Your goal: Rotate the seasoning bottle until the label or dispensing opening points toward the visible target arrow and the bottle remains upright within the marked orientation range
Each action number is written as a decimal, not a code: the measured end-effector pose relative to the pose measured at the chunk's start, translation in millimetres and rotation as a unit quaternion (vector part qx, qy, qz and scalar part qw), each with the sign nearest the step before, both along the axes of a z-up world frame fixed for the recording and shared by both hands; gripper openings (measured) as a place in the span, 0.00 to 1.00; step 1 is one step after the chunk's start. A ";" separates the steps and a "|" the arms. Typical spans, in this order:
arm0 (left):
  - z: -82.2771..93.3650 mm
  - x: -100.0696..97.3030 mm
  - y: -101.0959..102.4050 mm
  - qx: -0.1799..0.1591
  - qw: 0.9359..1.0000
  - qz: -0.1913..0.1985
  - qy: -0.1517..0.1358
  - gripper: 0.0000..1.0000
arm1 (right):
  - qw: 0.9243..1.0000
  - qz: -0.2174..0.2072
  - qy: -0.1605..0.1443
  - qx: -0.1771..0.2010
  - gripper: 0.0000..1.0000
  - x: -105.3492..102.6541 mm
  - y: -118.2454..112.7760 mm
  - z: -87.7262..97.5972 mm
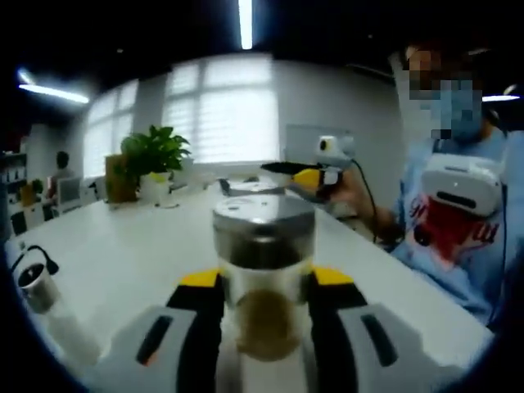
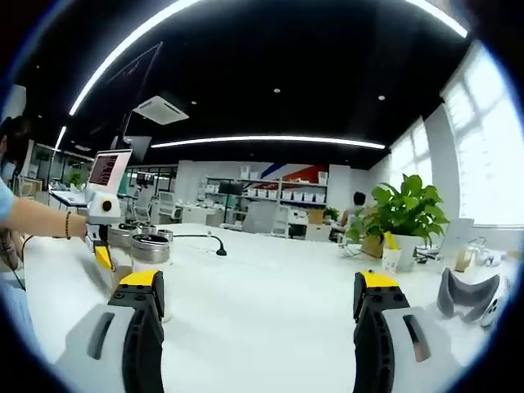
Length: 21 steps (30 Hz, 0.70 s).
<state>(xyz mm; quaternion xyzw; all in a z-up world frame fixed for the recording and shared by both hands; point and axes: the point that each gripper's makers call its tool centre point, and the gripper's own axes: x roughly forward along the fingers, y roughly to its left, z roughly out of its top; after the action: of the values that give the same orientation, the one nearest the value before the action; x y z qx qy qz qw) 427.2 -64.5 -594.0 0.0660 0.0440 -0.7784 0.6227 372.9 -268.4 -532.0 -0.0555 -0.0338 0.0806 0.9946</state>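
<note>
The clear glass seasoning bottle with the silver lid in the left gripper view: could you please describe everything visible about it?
The clear glass seasoning bottle stands upright on the white table, capped by a wide brushed-silver lid with a dark band beneath. Brownish seasoning fills its lower part. The left gripper has its black, yellow-tipped jaws against both sides. No label or arrow is discernible.

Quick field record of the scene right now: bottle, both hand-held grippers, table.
bottle: seasoning bottle, clear body, grey cap, upright on the white table
left hand-held gripper: jaws on either side of the bottle, against its sides
right hand-held gripper: open, nothing between its jaws, held above the table
target arrow: cannot tell
nearby: potted plant
</note>
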 end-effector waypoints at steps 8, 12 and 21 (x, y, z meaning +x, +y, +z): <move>-1.4 -1.9 -2.9 0.006 0.999 -0.031 0.002 0.42 | 1.000 -0.003 0.001 -0.009 1.00 -0.3 -0.1 -0.6; -1.9 -0.3 -3.8 0.005 1.000 -0.030 0.000 0.42 | 1.000 -0.006 0.009 -0.008 1.00 0.9 -2.0 -3.8; -2.2 1.0 -4.7 0.001 0.999 -0.035 -0.003 0.43 | 1.000 -0.009 0.016 -0.012 1.00 1.0 -1.7 -5.2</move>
<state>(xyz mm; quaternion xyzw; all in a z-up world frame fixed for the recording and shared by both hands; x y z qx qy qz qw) 428.2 -69.2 -596.3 0.0699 0.0404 -0.7993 0.5955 374.0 -270.1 -537.2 -0.0668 -0.0168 0.0729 0.9950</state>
